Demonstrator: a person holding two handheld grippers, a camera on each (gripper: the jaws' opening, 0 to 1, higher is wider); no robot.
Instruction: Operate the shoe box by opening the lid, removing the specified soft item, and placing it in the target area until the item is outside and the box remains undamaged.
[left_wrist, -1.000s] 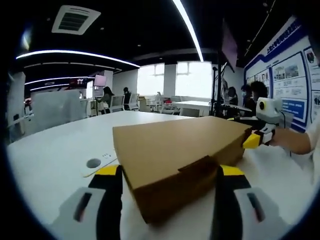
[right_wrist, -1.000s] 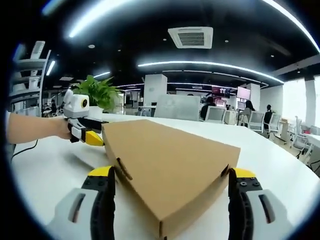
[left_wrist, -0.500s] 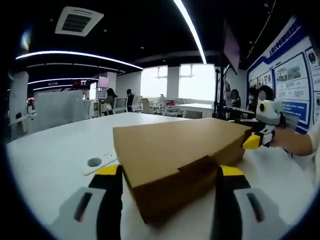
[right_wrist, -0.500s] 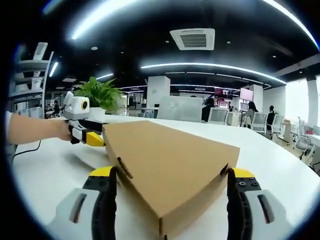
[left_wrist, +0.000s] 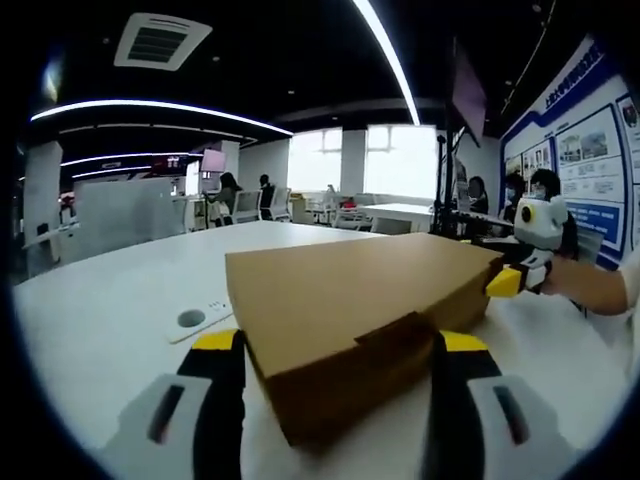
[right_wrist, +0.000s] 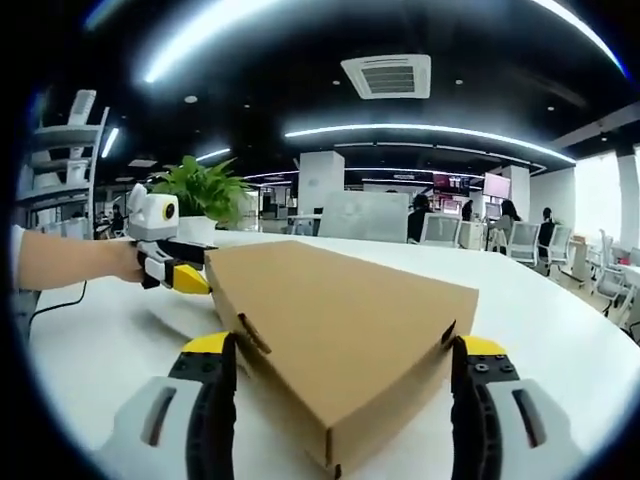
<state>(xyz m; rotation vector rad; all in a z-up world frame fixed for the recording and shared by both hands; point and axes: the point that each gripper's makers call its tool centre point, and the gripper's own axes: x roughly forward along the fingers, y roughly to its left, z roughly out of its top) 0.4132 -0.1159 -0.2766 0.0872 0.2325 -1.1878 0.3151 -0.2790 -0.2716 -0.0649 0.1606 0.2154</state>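
A closed brown cardboard shoe box (left_wrist: 350, 300) lies on the white table (left_wrist: 100, 330), its lid down. In the left gripper view, my left gripper (left_wrist: 335, 345) stands open with its yellow-tipped jaws on either side of the box's near end. At the far end of the box, the right gripper's (left_wrist: 505, 281) yellow tip is against the corner. In the right gripper view, my right gripper (right_wrist: 340, 350) is open and straddles the other end of the box (right_wrist: 340, 320). The left gripper (right_wrist: 187, 277), held by a hand, sits at the box's far left corner. The box's contents are hidden.
A white cable panel (left_wrist: 196, 320) is set flat in the table left of the box. A potted plant (right_wrist: 200, 185) stands at the table's far side. Office chairs, desks and people are in the background. A poster wall (left_wrist: 590, 150) is on the right.
Both views have shifted very slightly. The box and both grippers keep the same positions relative to each other.
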